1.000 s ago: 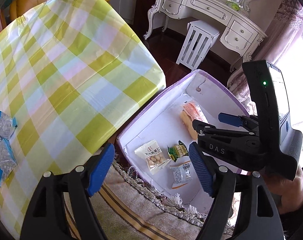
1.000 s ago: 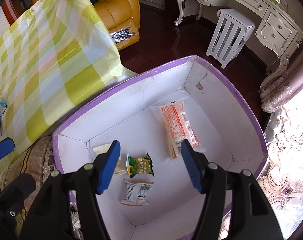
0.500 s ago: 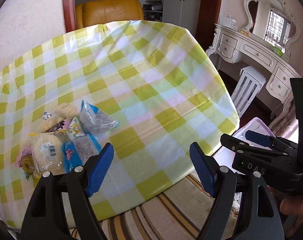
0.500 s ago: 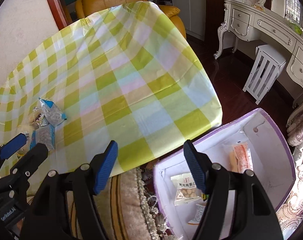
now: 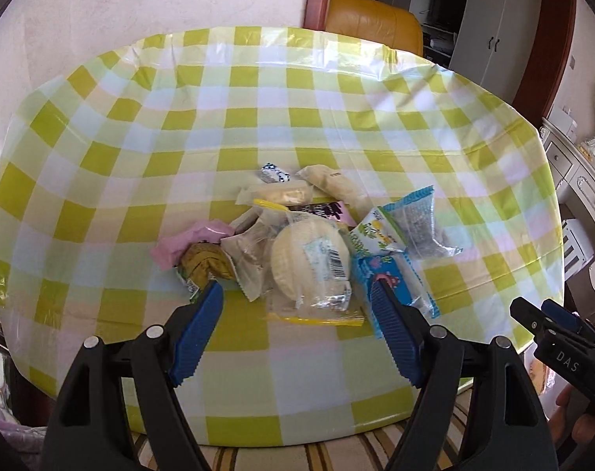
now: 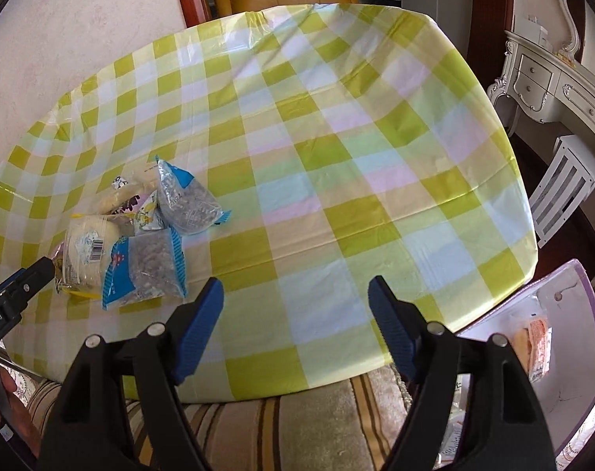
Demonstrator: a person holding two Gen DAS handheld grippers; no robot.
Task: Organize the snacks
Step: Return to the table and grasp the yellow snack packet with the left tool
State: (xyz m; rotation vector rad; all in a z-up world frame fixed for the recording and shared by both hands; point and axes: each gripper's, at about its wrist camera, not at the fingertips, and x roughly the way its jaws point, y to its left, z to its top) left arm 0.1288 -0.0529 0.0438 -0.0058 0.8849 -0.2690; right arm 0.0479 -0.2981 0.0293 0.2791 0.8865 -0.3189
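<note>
Both views have swung off the purple-rimmed box, now down at my 4 o'clock beside the table, and back onto the snack pile. My left tongs hang open and empty with the round cake packet dead ahead at 12 o'clock, its barcode up, so the left hand is nearer. My right tongs are opening on nothing, the pile off at 10 o'clock, and overlapping blue seed bags crowd the cake's right side.
</note>
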